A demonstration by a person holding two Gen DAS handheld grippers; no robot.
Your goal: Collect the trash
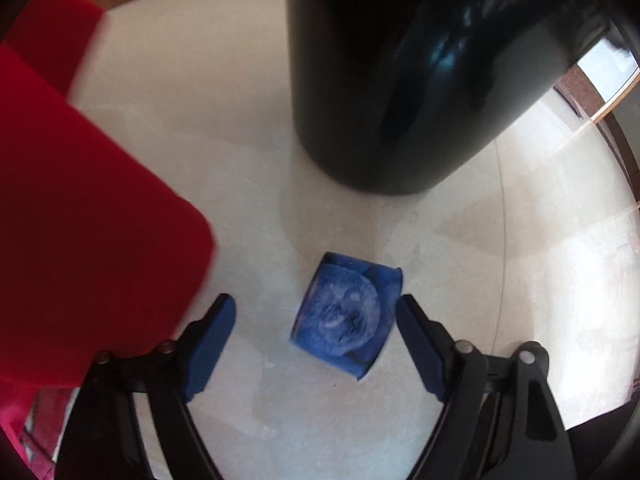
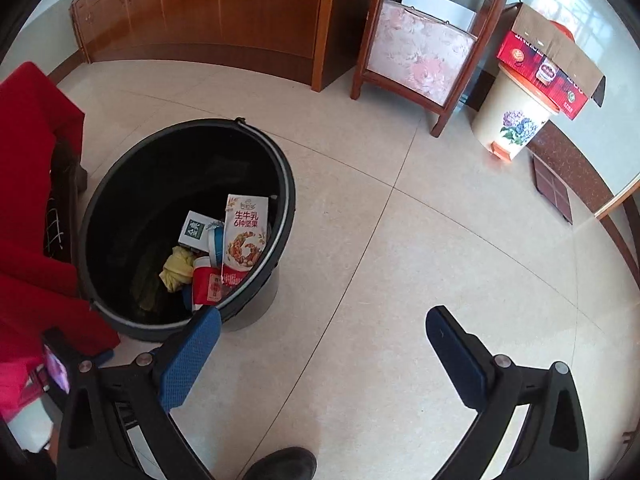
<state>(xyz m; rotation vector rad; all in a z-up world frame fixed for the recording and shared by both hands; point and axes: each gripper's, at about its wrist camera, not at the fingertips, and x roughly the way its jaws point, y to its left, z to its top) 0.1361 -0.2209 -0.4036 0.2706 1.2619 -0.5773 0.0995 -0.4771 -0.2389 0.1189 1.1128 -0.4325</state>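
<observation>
Two views, left wrist first: left hand-held gripper spread wide, nothing pinched, hovering over the floor. Blue wrapper, a crumpled packet with a clear film face, lies flat on the tiles between the fingertips and slightly ahead, closer to the right-side finger. Black bin stands just beyond it; red sofa fills the left side. Judgement: wrapper looks light, soft, thin and likely slick on the film, so it may skid on the tile; best taken across its raised crumpled middle or by a lifted edge, closing low to the floor. Right wrist view: right hand-held gripper also spread, holding nothing, above bare tiles with the bin's open mouth ahead and to its left. Only this view shows the bin's contents, a milk carton and other scraps, and a shoe toe below. Wrapper not visible here; only the left view shows it.
</observation>
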